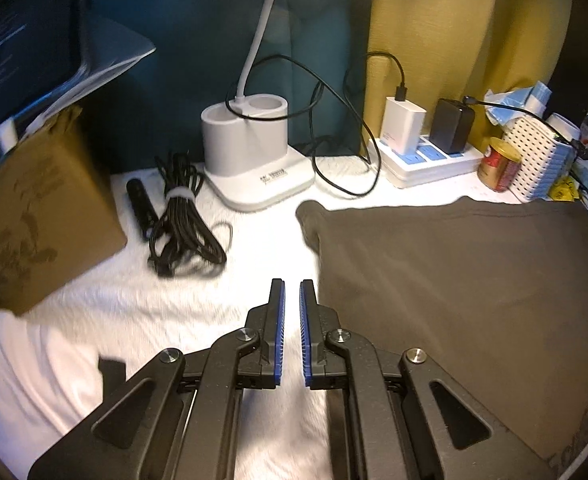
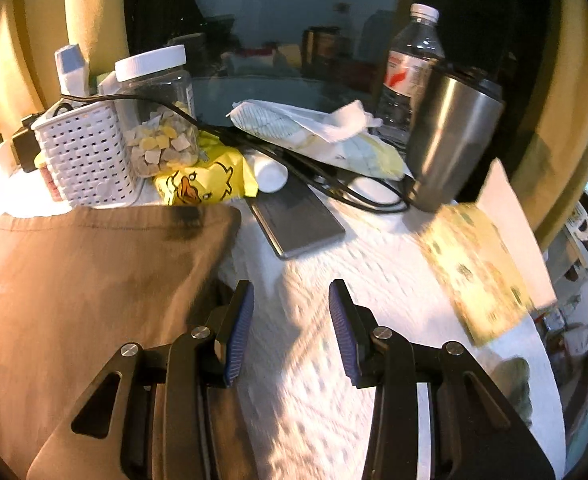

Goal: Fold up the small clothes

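Observation:
A dark brown garment (image 1: 453,280) lies flat on the white textured cover (image 1: 134,312), with a folded corner at its far left. In the right wrist view the same garment (image 2: 94,280) fills the left side. My left gripper (image 1: 292,292) hovers over the white cover just off the garment's left edge, its blue pads nearly together with nothing between them. My right gripper (image 2: 290,300) stands open over bare cover just off the garment's right edge and holds nothing.
A cardboard box (image 1: 34,220), a bundled black cable (image 1: 182,232), a white lamp base (image 1: 254,152) and a power strip (image 1: 425,160) line the far left. A white basket (image 2: 82,156), a yellow packet (image 2: 202,180), a dark slab (image 2: 297,220), a steel tumbler (image 2: 449,136) and a yellow booklet (image 2: 477,264) crowd the right.

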Demonstrator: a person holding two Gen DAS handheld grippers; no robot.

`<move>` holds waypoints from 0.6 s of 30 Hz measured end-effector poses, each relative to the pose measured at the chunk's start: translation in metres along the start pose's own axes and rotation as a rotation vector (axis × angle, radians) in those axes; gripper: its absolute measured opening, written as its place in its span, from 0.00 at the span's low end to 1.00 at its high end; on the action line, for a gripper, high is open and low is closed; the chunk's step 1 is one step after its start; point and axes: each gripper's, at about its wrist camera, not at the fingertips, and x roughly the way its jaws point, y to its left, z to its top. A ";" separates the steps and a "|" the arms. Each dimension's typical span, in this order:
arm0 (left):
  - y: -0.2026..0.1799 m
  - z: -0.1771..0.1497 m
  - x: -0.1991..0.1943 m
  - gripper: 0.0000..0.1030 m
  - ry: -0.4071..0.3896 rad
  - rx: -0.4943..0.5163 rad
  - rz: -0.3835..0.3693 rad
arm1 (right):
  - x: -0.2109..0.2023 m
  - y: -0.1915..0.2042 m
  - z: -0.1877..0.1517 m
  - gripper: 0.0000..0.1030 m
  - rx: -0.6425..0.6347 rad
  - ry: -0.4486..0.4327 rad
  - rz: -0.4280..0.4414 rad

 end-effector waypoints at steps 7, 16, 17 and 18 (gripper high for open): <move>0.000 -0.019 -0.026 0.63 -0.030 -0.047 -0.045 | -0.028 -0.007 -0.023 0.40 0.009 0.002 0.004; -0.007 -0.049 -0.053 0.63 -0.028 -0.041 -0.063 | -0.055 -0.016 -0.052 0.40 0.029 0.010 0.015; -0.008 -0.053 -0.056 0.63 -0.026 -0.043 -0.067 | -0.058 -0.016 -0.057 0.40 0.034 0.012 0.019; -0.009 -0.057 -0.058 0.63 -0.023 -0.046 -0.072 | -0.061 -0.016 -0.060 0.40 0.039 0.013 0.023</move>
